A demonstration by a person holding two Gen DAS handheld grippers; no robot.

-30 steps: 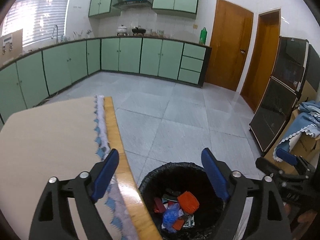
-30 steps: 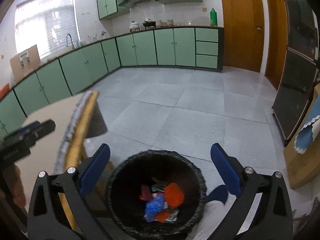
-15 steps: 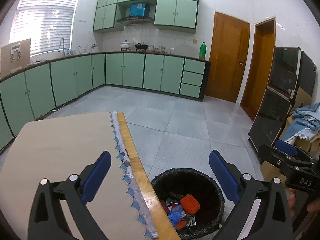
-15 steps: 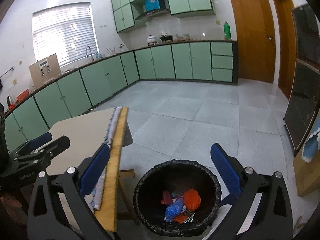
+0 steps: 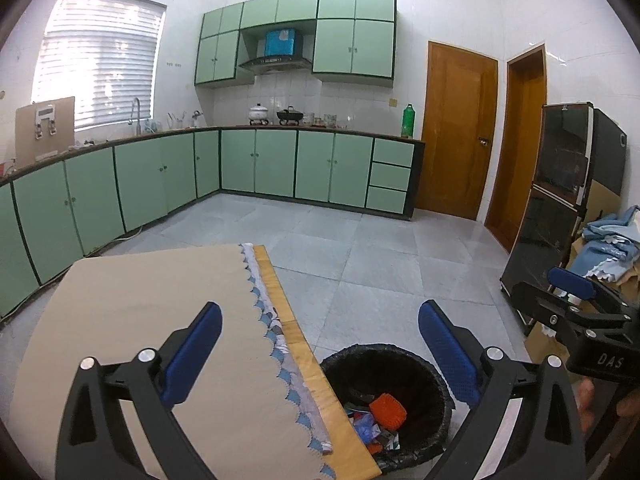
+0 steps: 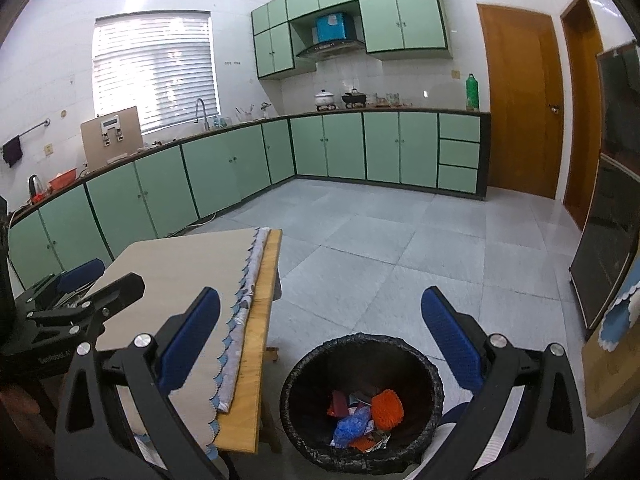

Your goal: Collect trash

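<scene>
Both the left gripper (image 5: 318, 354) and the right gripper (image 6: 320, 338) have risen and pulled back, so the bin (image 6: 362, 404) now sits lower between the right fingers and more table (image 5: 132, 320) shows between the left ones.

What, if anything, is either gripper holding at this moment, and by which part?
Nothing is held. The left gripper and right gripper are both open with nothing between their fingers. The trash lies inside the black bin below them.

Wooden table (image 5: 320, 384) under scalloped cloth (image 5: 132, 336); lined trash bin (image 6: 362, 404) on tiled floor (image 6: 400, 248).
</scene>
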